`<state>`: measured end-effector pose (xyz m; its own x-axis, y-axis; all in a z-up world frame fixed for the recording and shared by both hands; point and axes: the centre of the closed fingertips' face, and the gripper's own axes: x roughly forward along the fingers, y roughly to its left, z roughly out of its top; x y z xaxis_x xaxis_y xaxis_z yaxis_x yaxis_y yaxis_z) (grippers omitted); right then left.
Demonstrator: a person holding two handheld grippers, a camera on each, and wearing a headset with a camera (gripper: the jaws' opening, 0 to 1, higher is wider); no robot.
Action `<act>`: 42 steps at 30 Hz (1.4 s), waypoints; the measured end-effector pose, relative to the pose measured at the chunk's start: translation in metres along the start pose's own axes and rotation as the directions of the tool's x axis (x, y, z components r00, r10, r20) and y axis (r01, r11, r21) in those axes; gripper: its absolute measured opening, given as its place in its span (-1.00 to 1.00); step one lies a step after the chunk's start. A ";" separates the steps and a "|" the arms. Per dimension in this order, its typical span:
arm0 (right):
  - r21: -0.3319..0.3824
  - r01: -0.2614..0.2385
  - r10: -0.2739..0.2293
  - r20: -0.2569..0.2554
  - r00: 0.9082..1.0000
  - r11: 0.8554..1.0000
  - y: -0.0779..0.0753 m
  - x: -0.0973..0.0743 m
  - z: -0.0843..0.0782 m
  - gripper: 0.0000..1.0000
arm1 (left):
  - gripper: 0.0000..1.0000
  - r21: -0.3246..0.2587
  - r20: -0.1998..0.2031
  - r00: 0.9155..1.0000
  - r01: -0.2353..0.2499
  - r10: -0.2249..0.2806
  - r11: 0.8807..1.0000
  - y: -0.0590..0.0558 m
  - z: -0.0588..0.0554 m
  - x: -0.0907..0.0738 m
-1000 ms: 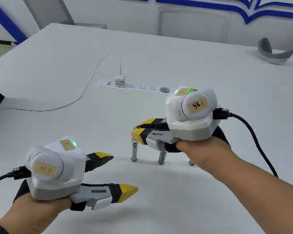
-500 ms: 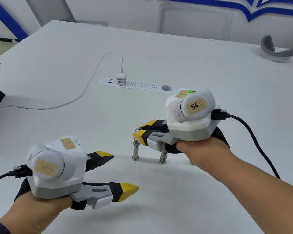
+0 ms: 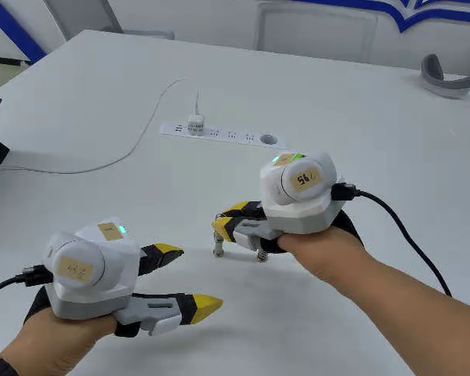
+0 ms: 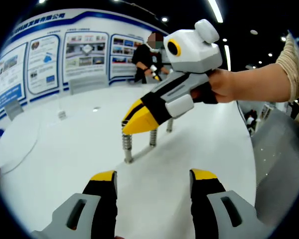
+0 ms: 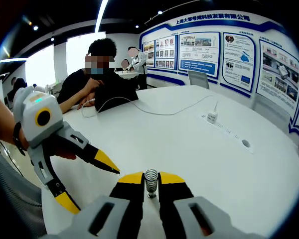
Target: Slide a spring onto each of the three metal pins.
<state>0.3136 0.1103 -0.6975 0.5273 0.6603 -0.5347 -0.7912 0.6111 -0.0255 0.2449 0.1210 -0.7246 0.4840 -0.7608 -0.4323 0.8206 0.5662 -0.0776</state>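
While your right gripper (image 3: 225,220) pinches the spring (image 5: 151,180) on the left pin (image 3: 217,250), your left gripper (image 3: 192,276) rests wide open, well apart.

- A broad white table (image 3: 360,117); a white power strip (image 3: 219,134) lies on it, a small white charger (image 3: 195,122) plugged in;
- a thin white cable (image 3: 130,152) curves off leftward;
- a grey curved band (image 3: 446,78) near the far right edge;
- a person in dark clothes (image 5: 102,79) seated at the table; blue-framed posters (image 5: 229,52) along the wall.
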 end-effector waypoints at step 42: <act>-0.024 0.016 -0.018 -0.093 0.996 1.000 0.009 0.011 -0.029 -0.72 | 0.20 -0.001 -0.002 1.000 -0.005 0.005 1.000 0.001 -0.001 -0.002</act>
<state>0.3033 0.1107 -0.7284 0.5102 0.6061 -0.6102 -0.7902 0.6104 -0.0544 0.2448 0.1232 -0.7246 0.4872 -0.7573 -0.4349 0.8179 0.5702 -0.0767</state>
